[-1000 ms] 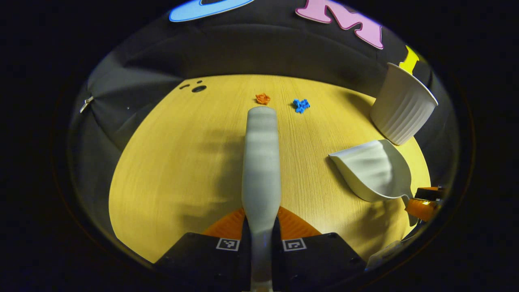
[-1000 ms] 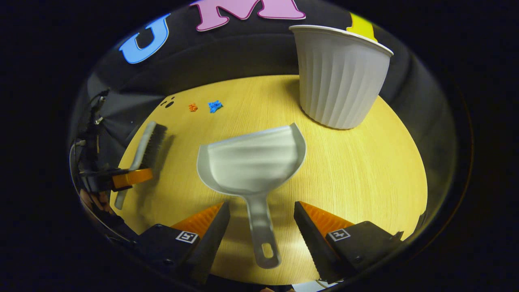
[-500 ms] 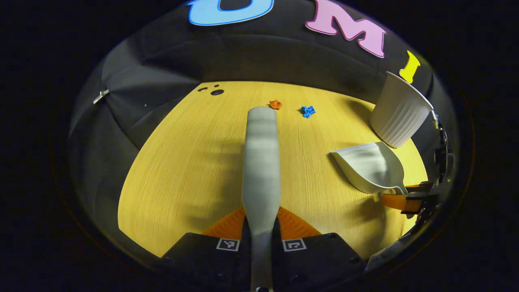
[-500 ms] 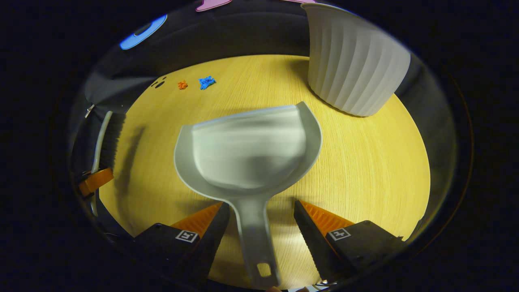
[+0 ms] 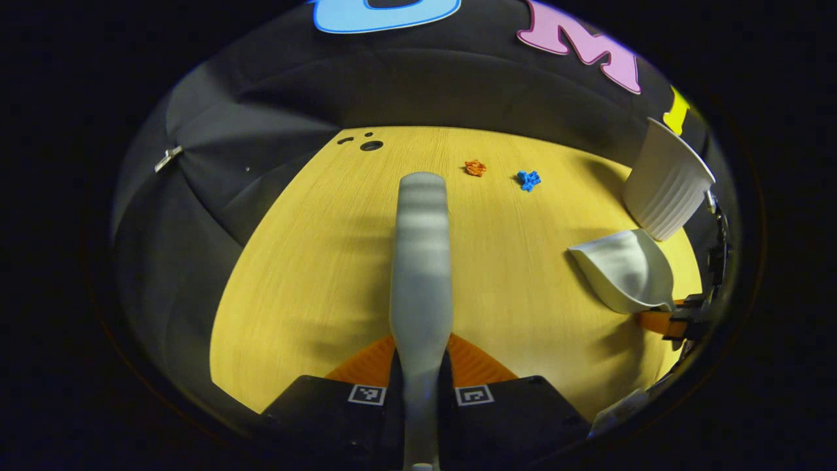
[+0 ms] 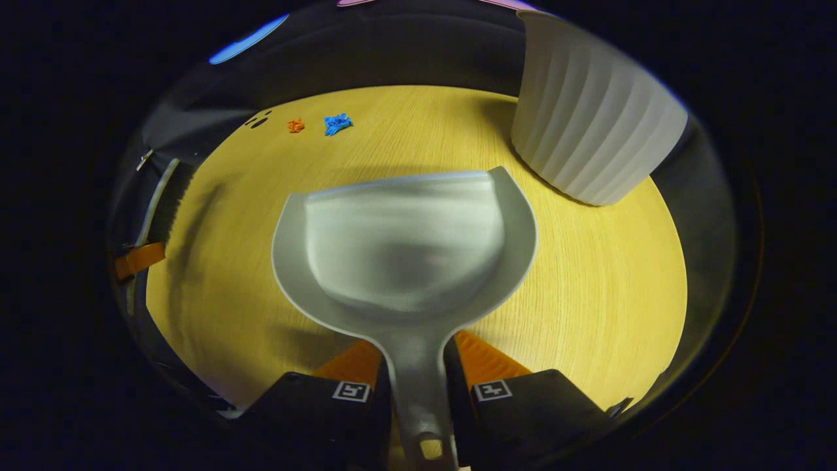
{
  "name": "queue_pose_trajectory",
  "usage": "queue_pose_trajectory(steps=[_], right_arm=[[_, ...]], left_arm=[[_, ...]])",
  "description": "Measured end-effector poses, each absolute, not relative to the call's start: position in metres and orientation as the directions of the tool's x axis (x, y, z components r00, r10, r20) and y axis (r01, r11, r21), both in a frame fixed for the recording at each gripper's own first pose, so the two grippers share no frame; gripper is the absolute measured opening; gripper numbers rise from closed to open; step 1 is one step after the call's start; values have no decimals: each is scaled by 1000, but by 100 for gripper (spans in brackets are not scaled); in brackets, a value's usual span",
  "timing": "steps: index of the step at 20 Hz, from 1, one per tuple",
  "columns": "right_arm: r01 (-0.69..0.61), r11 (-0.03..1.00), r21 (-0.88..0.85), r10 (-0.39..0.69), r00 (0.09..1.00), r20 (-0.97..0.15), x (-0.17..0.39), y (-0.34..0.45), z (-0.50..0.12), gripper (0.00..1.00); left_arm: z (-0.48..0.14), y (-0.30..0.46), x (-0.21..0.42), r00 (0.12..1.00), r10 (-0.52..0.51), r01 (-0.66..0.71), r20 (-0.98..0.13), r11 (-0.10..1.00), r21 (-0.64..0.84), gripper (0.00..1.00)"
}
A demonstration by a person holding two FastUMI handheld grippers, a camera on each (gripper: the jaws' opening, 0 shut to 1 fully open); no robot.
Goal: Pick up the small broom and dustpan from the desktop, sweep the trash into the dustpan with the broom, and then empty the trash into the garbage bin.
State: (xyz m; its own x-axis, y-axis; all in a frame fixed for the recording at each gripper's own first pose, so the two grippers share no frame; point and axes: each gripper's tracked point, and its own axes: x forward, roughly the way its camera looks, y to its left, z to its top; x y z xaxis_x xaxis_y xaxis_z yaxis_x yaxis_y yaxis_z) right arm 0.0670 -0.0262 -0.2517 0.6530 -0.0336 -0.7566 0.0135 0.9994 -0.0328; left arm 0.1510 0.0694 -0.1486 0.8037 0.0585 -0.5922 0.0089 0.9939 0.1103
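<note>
Nearest, the left gripper had its fingers clamped on the broom, whose pale back stretched forward above the yellow desk. The right gripper had its fingers pressed together on the handle of the dustpan, which was empty. Both tools looked picked up, so sweeping seemed the step at hand. Next, the dustpan's lip likely needed setting flat just beside the trash, with the broom behind it. Farther off lay an orange scrap and a blue scrap, near each other. The white ribbed bin stood beyond the dustpan; its inside was hidden.
</note>
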Motion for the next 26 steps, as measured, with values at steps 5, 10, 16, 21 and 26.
queue_pose_trajectory(steps=[5, 10, 16, 21, 26], right_arm=[[-58, 998, -12, 28, 630, -776, 65, -26, -254, 36], [-128, 991, -45, 44, 622, -782, 67, -36, -250, 31], [-200, 978, -64, 74, 613, -787, 77, -41, -250, 35], [-226, 972, -71, 82, 602, -794, 76, -43, -251, 35], [-241, 967, -77, 85, 598, -797, 78, -45, -251, 35]], left_arm=[[-133, 92, 219, 802, 64, 48, -593, 984, 171, 24], [-111, 96, 307, 803, 60, 117, -592, 960, 256, 24], [-110, 55, 387, 787, 28, 328, -617, 828, 455, 22], [-102, 14, 420, 789, -19, 455, -614, 689, 564, 24], [-104, -40, 420, 717, -159, 636, -678, 547, 544, 22]])
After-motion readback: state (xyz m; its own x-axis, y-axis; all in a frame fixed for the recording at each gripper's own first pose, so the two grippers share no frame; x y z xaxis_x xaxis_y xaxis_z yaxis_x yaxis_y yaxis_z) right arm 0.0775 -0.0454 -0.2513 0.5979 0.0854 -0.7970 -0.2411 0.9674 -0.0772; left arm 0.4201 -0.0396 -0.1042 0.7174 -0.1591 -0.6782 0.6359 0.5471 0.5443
